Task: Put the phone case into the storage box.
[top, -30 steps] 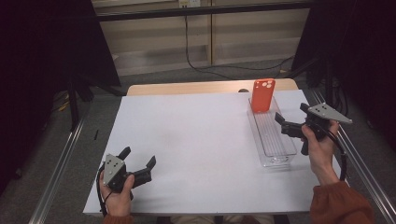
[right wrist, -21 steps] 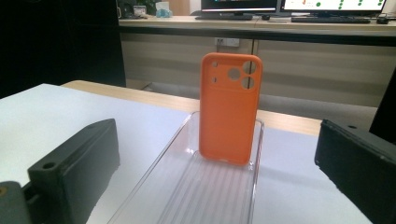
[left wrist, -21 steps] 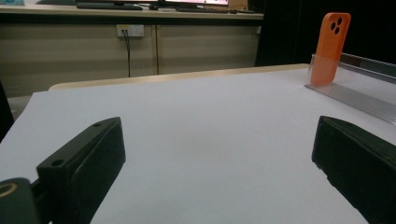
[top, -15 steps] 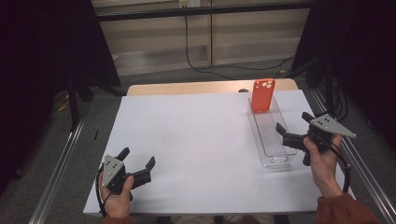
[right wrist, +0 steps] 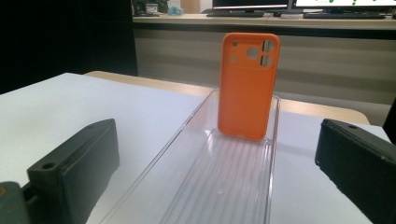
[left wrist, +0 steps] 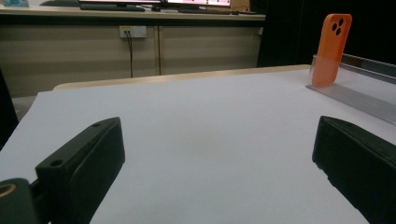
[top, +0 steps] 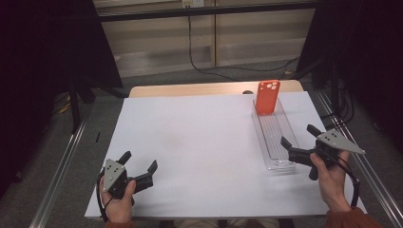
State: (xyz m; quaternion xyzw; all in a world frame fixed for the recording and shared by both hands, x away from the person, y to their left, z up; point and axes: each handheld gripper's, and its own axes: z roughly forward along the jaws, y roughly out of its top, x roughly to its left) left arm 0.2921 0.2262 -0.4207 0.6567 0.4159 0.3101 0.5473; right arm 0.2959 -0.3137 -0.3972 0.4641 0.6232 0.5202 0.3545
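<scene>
The right tongs (top: 295, 148) hang at the near end of the long clear ribbed plastic tray (top: 285, 147), jaws spread wide with nothing between them, one jaw over the tray's near rim and the other out toward the desk's right edge. In the right gripper view the same tongs (right wrist: 215, 186) look straight down the tray's length, and the orange soft-shell phone case (right wrist: 249, 85) stands at the far end, framed between the two open jaws but well apart from them.

The left tongs (top: 139, 167) rest low at the near left corner of the white desk (top: 199, 142), also open and empty, well apart from the tray. In the left gripper view their jaws stand wide over bare desk surface, and the case (left wrist: 331, 49) shows far off to the right.

The tray lies lengthwise along the desk's right side. It holds one thing: the case (top: 267, 96), upright and leaning against the tray's far end wall, camera cut-outs at the top. The rest of the ribbed floor is bare.

As for progress, the work seems barely started: the case is untouched and neither gripper has a hold on anything. Judging by the aim of the right tongs, what is left is the reach along the tray, the grasp of the case, and whatever lift or placement follows.
</scene>
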